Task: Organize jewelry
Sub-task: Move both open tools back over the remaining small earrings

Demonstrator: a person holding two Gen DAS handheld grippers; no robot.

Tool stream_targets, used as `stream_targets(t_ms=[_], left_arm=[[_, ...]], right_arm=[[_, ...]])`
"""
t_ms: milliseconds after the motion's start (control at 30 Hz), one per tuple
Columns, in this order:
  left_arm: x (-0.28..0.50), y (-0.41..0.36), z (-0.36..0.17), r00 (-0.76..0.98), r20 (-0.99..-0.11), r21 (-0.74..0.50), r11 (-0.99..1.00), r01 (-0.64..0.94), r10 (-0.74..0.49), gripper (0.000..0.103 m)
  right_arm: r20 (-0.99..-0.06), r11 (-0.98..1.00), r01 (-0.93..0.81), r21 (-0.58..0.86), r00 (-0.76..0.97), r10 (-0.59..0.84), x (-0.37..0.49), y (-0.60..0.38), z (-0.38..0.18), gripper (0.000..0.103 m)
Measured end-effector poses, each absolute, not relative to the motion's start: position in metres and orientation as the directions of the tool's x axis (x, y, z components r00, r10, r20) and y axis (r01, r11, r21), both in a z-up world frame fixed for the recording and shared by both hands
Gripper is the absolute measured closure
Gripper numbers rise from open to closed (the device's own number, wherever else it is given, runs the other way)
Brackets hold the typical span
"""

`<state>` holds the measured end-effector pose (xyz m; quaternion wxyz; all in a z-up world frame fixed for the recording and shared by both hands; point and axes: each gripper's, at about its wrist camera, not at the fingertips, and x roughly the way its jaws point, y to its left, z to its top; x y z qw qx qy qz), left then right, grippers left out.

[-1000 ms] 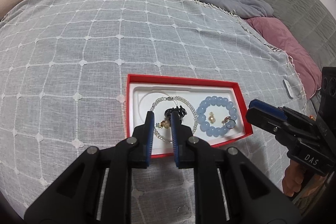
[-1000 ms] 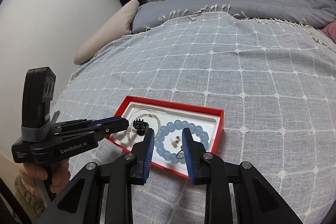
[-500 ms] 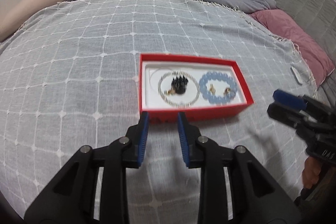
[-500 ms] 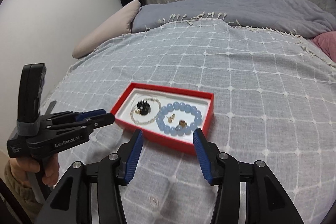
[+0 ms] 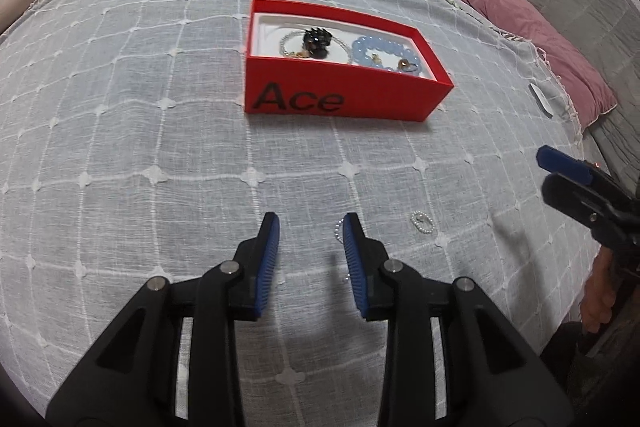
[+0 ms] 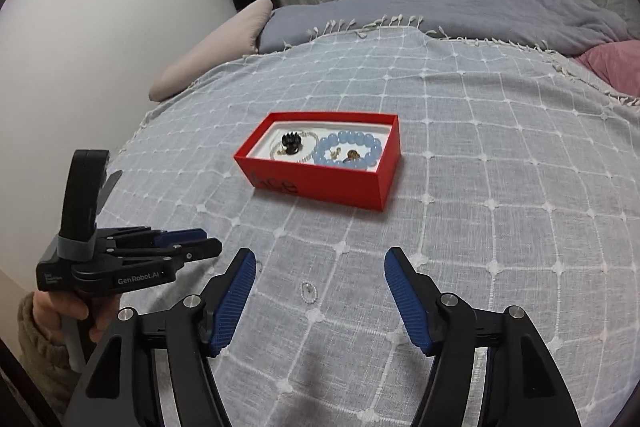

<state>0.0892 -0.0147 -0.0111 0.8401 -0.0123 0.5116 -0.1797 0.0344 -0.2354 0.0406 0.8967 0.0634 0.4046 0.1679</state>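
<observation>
Red box sits mid-bed on the checked white cover, well ahead of both my grippers. Inside it: blue bead bracelet, a pearl strand with a black spiky piece lying in its loop, plus a few small gold bits I can't identify. I judge the box is the collecting spot, since most pieces are already in it.

1 small pearl ring lies loose on the cover, outside the box, near the bed's front edge. A short beaded bit shows just beside the left gripper's right finger; most of it is hidden.

Left gripper: jaws partly open, nothing between them, tips low over the cover.

Right gripper: jaws spread wide, empty. In its view the loose ring lies between the 2 fingers, touching neither. My guess: I'm lined up to close on it next.
</observation>
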Motion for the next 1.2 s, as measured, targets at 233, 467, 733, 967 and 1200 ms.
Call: stream_targets(t_ms=[233, 467, 733, 967, 1200], left_arm=[[0.092, -0.022, -0.029, 0.350, -0.877, -0.223, 0.924, 0.311, -0.329, 0.068], [0.094, -0.027, -0.039, 0.319, -0.888, -0.220, 0.915, 0.340, -0.332, 0.068], [0.085, -0.026, -0.029, 0.317, -0.880, -0.224, 0.898, 0.380, -0.354, 0.068], [0.068, -0.051, -0.043, 0.317, -0.908, -0.092, 0.868, 0.488, -0.274, 0.074], [0.067, -0.057, -0.045, 0.334, -0.905, -0.062, 0.859, 0.508, -0.263, 0.097]], right_arm=[[-0.732, 0.942, -0.235, 0.240, 0.593, 0.335, 0.040, -0.233, 0.025, 0.058], [-0.753, 0.945, -0.278, 0.170, 0.582, 0.307, 0.039, -0.218, 0.014, 0.061], [-0.753, 0.924, -0.352, 0.148, 0.566, 0.336, 0.032, -0.204, 0.013, 0.070], [-0.764, 0.930, -0.337, 0.149, 0.558, 0.325, 0.036, -0.208, 0.009, 0.071], [-0.768, 0.929, -0.334, 0.157, 0.551, 0.327, 0.037, -0.209, 0.008, 0.071]])
